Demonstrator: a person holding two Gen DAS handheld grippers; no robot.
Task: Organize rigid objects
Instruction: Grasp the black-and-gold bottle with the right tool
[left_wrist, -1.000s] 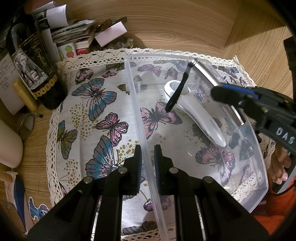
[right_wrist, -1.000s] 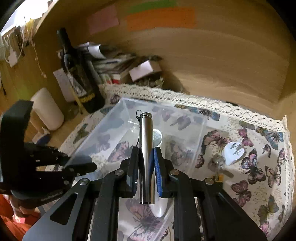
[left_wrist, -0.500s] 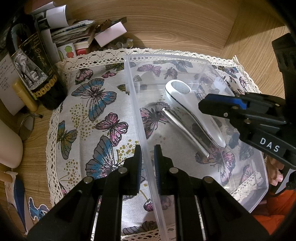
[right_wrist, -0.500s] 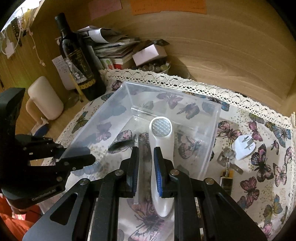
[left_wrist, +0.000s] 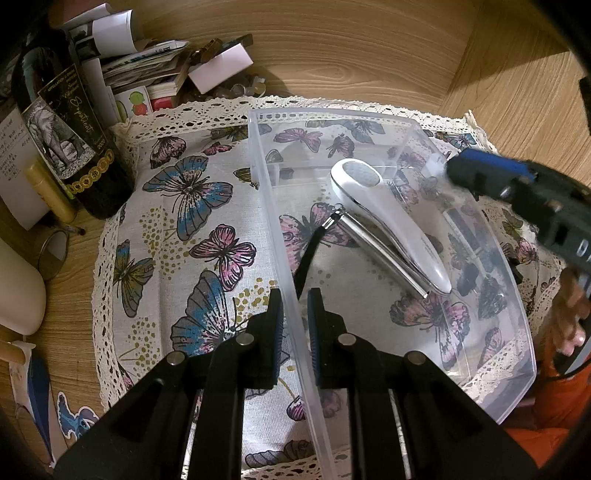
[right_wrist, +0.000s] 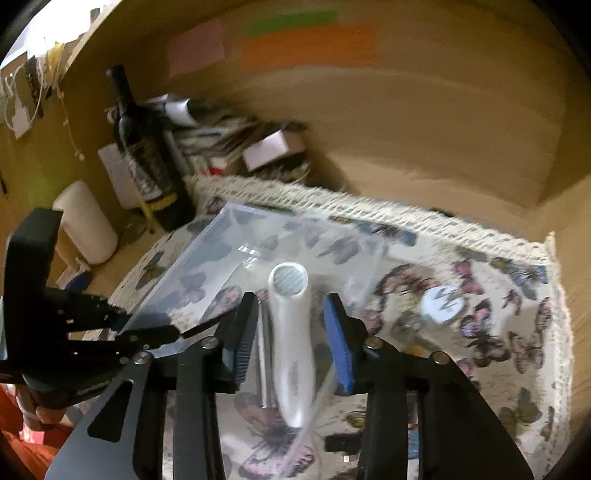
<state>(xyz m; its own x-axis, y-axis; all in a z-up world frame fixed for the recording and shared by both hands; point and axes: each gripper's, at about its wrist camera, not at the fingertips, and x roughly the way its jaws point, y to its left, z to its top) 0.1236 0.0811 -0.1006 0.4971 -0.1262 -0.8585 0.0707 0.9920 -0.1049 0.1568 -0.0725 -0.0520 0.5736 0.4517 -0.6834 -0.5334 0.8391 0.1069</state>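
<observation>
A clear plastic bin (left_wrist: 509, 240) stands on a butterfly cloth (left_wrist: 192, 206). Inside lie a white handheld device (left_wrist: 391, 221) and a silver metal cylinder (left_wrist: 369, 240) with a black strap beside it. My left gripper (left_wrist: 295, 317) is shut on the bin's left wall (left_wrist: 280, 229). My right gripper (right_wrist: 291, 339) is open and empty above the bin, over the white device (right_wrist: 291, 332) and the cylinder (right_wrist: 264, 354). It also shows in the left wrist view (left_wrist: 517, 192) at the bin's right side.
A dark wine bottle (left_wrist: 62, 122), stacked papers and small boxes (left_wrist: 155, 70) crowd the back left. A white plug (right_wrist: 441, 304) and keys (right_wrist: 406, 325) lie on the cloth right of the bin. Wooden walls close the back and right.
My right gripper lowered the silver cylinder into the bin, let it go beside the white device, opened wide and pulled back up to the right. My left gripper kept its hold.
</observation>
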